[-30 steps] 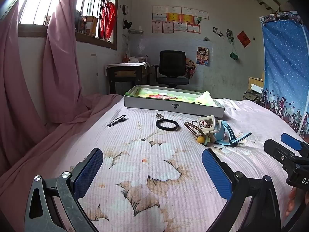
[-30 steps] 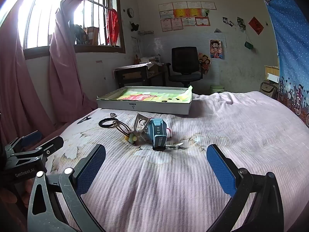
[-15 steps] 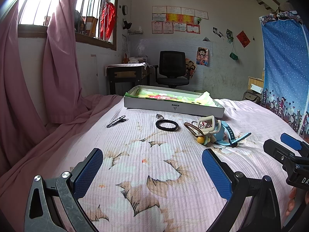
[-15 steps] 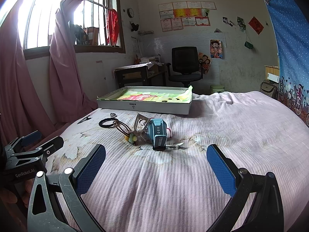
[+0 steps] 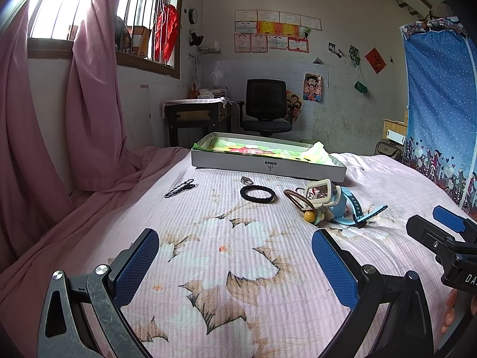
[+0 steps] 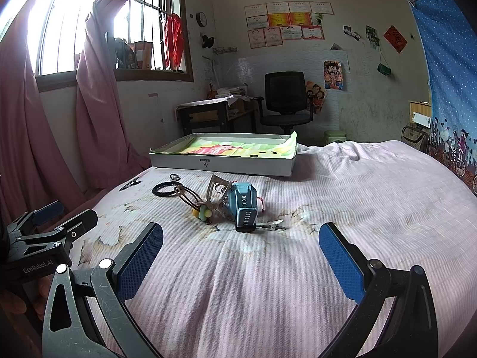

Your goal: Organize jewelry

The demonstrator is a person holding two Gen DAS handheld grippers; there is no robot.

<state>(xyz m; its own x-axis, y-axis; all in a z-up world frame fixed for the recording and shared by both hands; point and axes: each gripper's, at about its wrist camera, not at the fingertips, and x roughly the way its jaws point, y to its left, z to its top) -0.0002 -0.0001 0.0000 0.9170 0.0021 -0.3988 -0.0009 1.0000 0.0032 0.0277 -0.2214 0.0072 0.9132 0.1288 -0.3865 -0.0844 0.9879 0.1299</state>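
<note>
I hold both tongs low over the bed (image 5: pixel 208 268), and neither grips anything. My left tongs (image 5: pixel 235 264) stand wide open, and so do my right tongs (image 6: pixel 241 256).

I take the white tray (image 5: pixel 268 164) at the far side of the bed as my mark. Going left to right in front of it: a dark hair clip (image 5: pixel 179 188) lies off its left corner, its long axis slanting toward the tray. Next comes a small ring (image 5: pixel 246 180), just in front of the tray, and just nearer me a black hair band (image 5: pixel 257 193). Right of that is a tangled heap: brown loops (image 5: pixel 296 198), a cream square frame (image 5: pixel 319 189), a yellow bead (image 5: pixel 308 216) and a blue watch (image 5: pixel 342 203), touching one another.

From my left tongs the heap lies ahead and to the right. From my right tongs it lies nearly straight ahead, the watch (image 6: pixel 244 205) with its strap running toward me, so I judge my right hand is nearer and better lined up for it. Nothing is in the tray yet that I can make out.
</note>
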